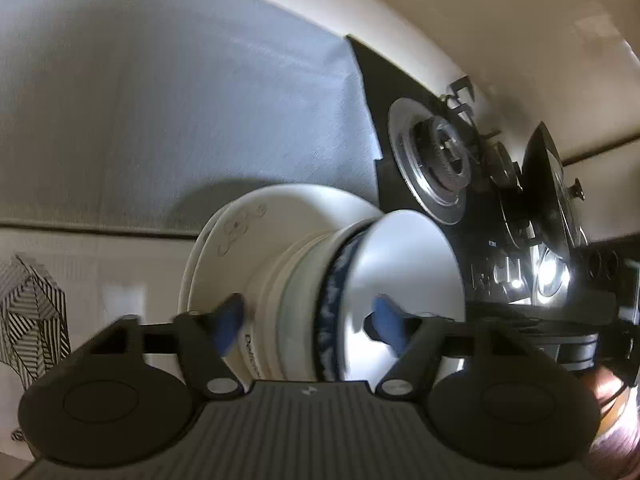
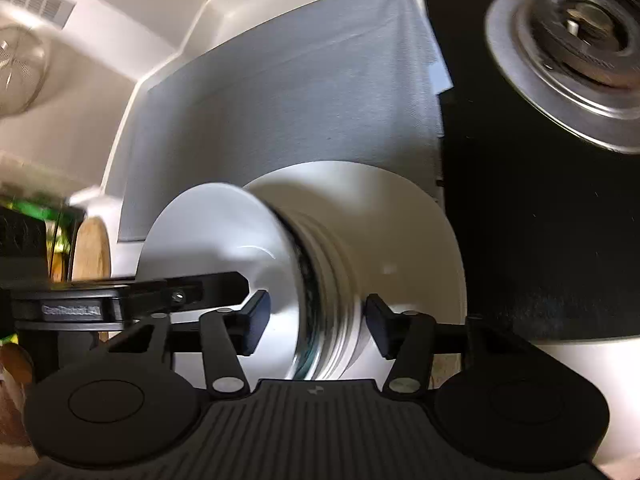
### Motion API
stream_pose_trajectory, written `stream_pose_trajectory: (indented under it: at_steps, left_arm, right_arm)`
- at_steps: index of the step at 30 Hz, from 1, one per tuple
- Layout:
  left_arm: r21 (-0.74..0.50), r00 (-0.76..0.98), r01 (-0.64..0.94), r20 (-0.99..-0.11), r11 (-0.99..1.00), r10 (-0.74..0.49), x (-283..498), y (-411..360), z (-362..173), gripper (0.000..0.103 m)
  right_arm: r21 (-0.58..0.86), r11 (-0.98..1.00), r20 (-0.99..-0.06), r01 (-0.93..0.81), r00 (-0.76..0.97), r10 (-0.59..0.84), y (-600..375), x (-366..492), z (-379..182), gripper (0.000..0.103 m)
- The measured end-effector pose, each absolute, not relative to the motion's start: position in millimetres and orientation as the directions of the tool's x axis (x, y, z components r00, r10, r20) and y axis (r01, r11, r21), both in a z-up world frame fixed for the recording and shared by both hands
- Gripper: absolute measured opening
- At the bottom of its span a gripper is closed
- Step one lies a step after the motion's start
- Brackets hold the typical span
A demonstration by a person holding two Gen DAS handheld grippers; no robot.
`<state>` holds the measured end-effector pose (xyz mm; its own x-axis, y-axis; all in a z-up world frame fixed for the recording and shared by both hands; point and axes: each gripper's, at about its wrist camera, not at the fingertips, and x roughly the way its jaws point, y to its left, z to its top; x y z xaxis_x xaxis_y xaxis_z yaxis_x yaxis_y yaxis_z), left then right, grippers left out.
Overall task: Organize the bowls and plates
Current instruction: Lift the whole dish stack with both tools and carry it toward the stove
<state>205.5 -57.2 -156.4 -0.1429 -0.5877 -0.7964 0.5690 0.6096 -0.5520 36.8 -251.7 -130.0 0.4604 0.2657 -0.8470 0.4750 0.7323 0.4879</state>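
Observation:
A stack of bowls (image 1: 296,296) stands on a white plate (image 1: 216,236) laid on a grey cloth; both views are rolled sideways. The top bowl (image 1: 404,264) is white inside with a blue patterned band. My left gripper (image 1: 308,324) is open and straddles the stack, one blue pad inside the top bowl and the other beside the lowest bowl. My right gripper (image 2: 318,330) straddles the same stack (image 2: 328,312) from the other side, open, with small gaps at both pads. The left gripper (image 2: 224,288) reaches into the top bowl (image 2: 216,248) in the right wrist view.
A black gas stove with a steel burner (image 1: 436,160) (image 2: 576,52) borders the grey cloth (image 1: 180,120) (image 2: 280,100). Dark cookware (image 1: 548,192) sits on the stove's far side. A wooden board (image 2: 94,252) and a wire strainer (image 2: 20,72) lie beyond the cloth.

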Motion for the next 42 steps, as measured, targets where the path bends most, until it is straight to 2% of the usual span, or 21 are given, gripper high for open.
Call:
stream_pose_trajectory:
  at_steps: [2, 3, 7, 10, 15, 18, 21, 26, 29, 34, 39, 42]
  left_arm:
    - [-0.504, -0.08, 0.622, -0.803, 0.6, -0.591, 199.4, -55.2, -143.9, 0.099]
    - [-0.491, -0.061, 0.636, -0.801, 0.595, -0.595, 197.1, -53.6, -138.7, 0.103]
    - [-0.488, 0.006, 0.624, -0.778, 0.61, -0.628, 200.2, -26.2, -120.7, 0.103]
    - [-0.474, 0.078, 0.591, -0.772, 0.653, -0.631, 207.4, -5.3, -120.1, 0.103]
    - [-0.484, 0.091, 0.52, -0.788, 0.704, -0.609, 222.1, 14.0, -139.0, 0.103]
    - [-0.535, 0.075, 0.486, -0.762, 0.691, -0.643, 225.3, 24.5, -143.1, 0.103]
    - [-0.525, 0.077, 0.486, -0.771, 0.699, -0.633, 225.2, 30.4, -148.9, 0.103]
    - [-0.516, 0.018, 0.494, -0.799, 0.7, -0.602, 220.8, 29.8, -169.1, 0.103]
    - [-0.521, -0.019, 0.506, -0.804, 0.687, -0.595, 215.6, 27.1, -178.9, 0.103]
    - [-0.529, -0.043, 0.508, -0.804, 0.68, -0.593, 211.1, 20.6, -189.3, 0.1]
    - [-0.582, -0.082, 0.485, -0.773, 0.652, -0.629, 212.0, 22.0, -190.6, 0.087]
    - [-0.627, -0.12, 0.458, -0.746, 0.63, -0.655, 211.6, 22.0, -191.2, 0.077]
  right_arm:
    - [0.5, 0.742, -0.833, 0.447, 0.483, 0.271, -252.3, 34.2, -124.5, 0.061]
    - [0.506, 0.748, -0.823, 0.428, 0.499, 0.271, -252.8, 31.2, -119.2, 0.066]
    - [0.516, 0.77, -0.781, 0.377, 0.575, 0.242, -260.6, 8.9, -96.9, 0.079]
    - [0.501, 0.785, -0.755, 0.364, 0.627, 0.191, -271.2, -14.4, -84.8, 0.084]
    - [0.469, 0.79, -0.77, 0.395, 0.621, 0.147, -285.0, -35.1, -101.8, 0.085]
    - [0.502, 0.761, -0.768, 0.41, 0.616, 0.174, -286.8, -41.2, -119.6, 0.084]
    - [0.523, 0.741, -0.765, 0.42, 0.615, 0.191, -286.9, -44.5, -133.6, 0.084]
    - [0.504, 0.743, -0.788, 0.44, 0.587, 0.187, -285.7, -40.3, -149.6, 0.077]
    - [0.512, 0.731, -0.793, 0.451, 0.574, 0.202, -285.4, -35.6, -158.3, 0.067]
    - [0.516, 0.731, -0.807, 0.446, 0.54, 0.24, -280.5, -29.1, -168.3, 0.044]
    - [0.443, 0.777, -0.844, 0.447, 0.5, 0.194, -270.9, -24.2, -164.8, 0.034]
    - [0.423, 0.789, -0.856, 0.446, 0.482, 0.186, -268.1, -21.0, -162.5, 0.034]
